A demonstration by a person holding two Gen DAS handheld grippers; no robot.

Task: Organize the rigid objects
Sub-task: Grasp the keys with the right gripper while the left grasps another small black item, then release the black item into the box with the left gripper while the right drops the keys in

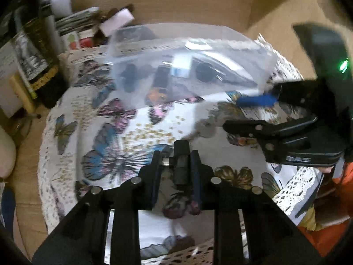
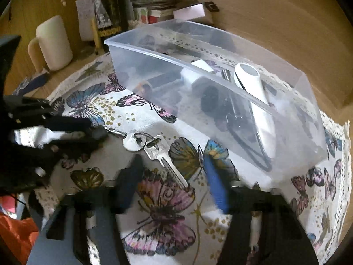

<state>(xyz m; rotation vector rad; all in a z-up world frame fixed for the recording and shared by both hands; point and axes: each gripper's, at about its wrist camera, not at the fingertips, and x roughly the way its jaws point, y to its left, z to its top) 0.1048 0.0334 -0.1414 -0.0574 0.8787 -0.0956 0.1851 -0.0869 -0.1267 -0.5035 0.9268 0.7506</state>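
Observation:
My left gripper (image 1: 175, 158) is shut on a small black plug-like adapter (image 1: 181, 162) with a metal connector, held above the butterfly cloth. It also shows at the left of the right wrist view (image 2: 92, 130). My right gripper (image 2: 171, 165) is open, its fingers on either side of a bunch of silver keys (image 2: 152, 148) lying on the cloth. It shows at the right of the left wrist view (image 1: 238, 112). A clear plastic bin (image 2: 158, 54) beyond holds a white remote-like device (image 2: 253, 88), cables and dark small items. The bin shows blurred in the left wrist view (image 1: 154, 44).
A white butterfly-print cloth (image 2: 167, 209) covers a round wooden table (image 2: 275, 22). A cream mug (image 2: 53, 42), a dark bottle (image 2: 110, 11) and stacked papers and boxes (image 2: 154, 4) stand behind the bin. An orange thing (image 2: 15, 231) lies at the near left.

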